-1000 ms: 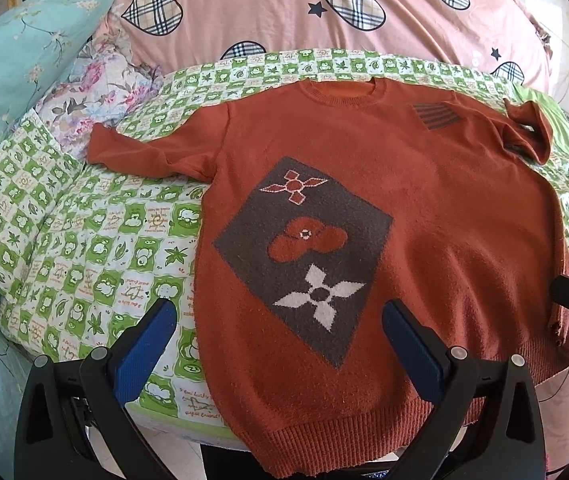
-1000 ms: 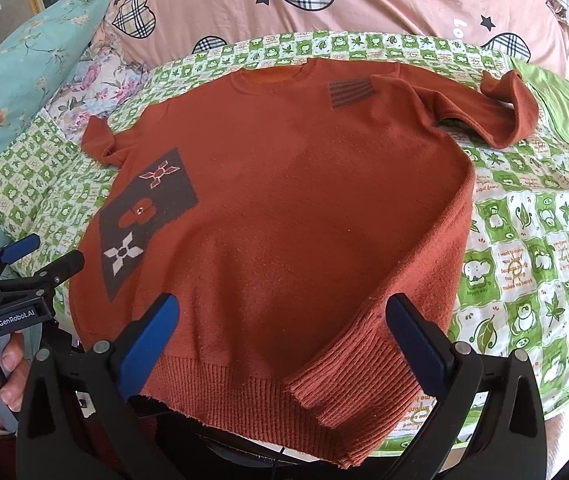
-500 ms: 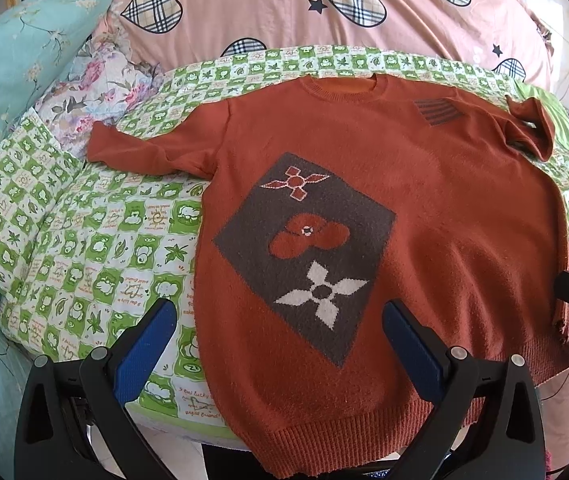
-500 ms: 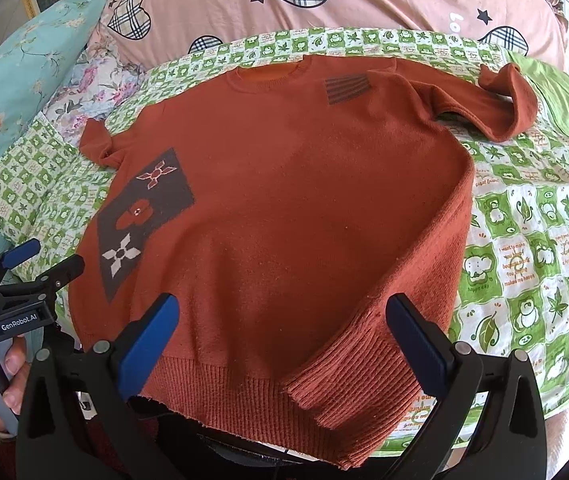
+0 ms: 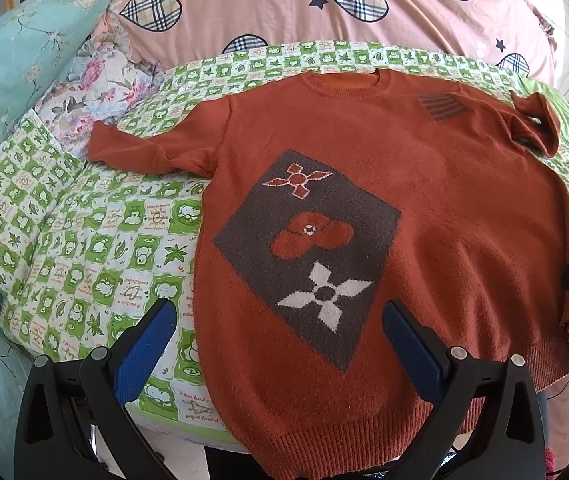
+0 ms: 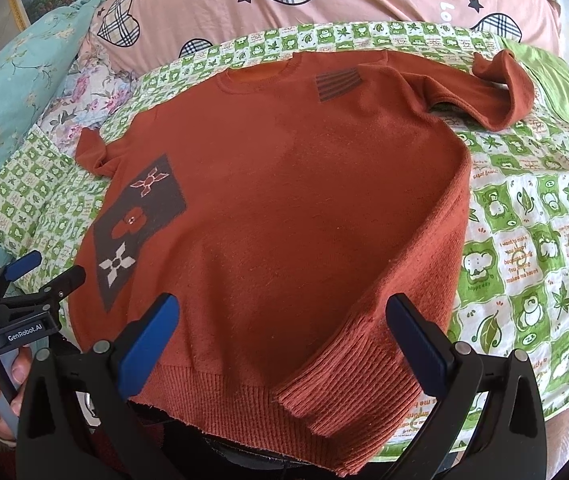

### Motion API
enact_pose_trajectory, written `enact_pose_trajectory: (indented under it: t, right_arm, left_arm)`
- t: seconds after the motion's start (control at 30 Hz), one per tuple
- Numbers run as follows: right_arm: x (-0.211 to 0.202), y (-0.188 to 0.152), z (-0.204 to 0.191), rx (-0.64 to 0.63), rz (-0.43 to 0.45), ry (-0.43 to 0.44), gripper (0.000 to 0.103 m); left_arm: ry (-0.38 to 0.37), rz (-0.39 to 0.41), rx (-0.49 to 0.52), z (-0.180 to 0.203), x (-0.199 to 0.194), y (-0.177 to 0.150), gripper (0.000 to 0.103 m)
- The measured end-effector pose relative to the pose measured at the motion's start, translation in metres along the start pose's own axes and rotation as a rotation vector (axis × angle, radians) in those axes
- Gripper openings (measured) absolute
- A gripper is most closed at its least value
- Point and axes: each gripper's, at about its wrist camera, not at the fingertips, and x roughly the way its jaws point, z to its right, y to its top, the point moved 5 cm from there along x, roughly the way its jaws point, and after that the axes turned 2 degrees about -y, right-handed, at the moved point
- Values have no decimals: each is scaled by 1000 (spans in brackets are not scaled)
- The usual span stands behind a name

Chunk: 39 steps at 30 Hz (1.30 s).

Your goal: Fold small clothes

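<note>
Lying flat on bed (image 5: 84, 240), sweater (image 5: 364, 208) stretching lengthwise ahead of both fingers; hem nearest. Left gripper (image 5: 280, 344) and right gripper (image 6: 282, 336) hovering, fingers spread, pinching nothing.

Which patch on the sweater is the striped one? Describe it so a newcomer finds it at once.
Start at the rust-orange sweater spread flat on the green checked bedcover. Go up to its round neckline, then just to the viewer's right. The striped patch sits there, small and grey with horizontal bars, unlike the big dark diamond panel with flower shapes lower down.
</note>
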Motion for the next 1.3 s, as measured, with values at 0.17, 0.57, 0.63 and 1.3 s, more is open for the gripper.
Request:
enact_pose_trajectory:
  t: [0.17, 0.57, 0.63, 1.3]
  right_arm:
    - [13, 5, 9, 41, -74, -14, 103]
    - [12, 16, 28, 75, -46, 45, 103]
    - [10, 21, 30, 66, -18, 44, 103]
    - [-9, 133, 164, 228, 120, -64, 94]
  left_arm:
    - [-12, -12, -4, 2, 6, 3, 103]
    - [-27, -29, 8, 9, 23, 15, 103]
    - [-29, -28, 14, 11, 24, 18, 103]
    - [-38, -7, 5, 7, 54, 81, 103]
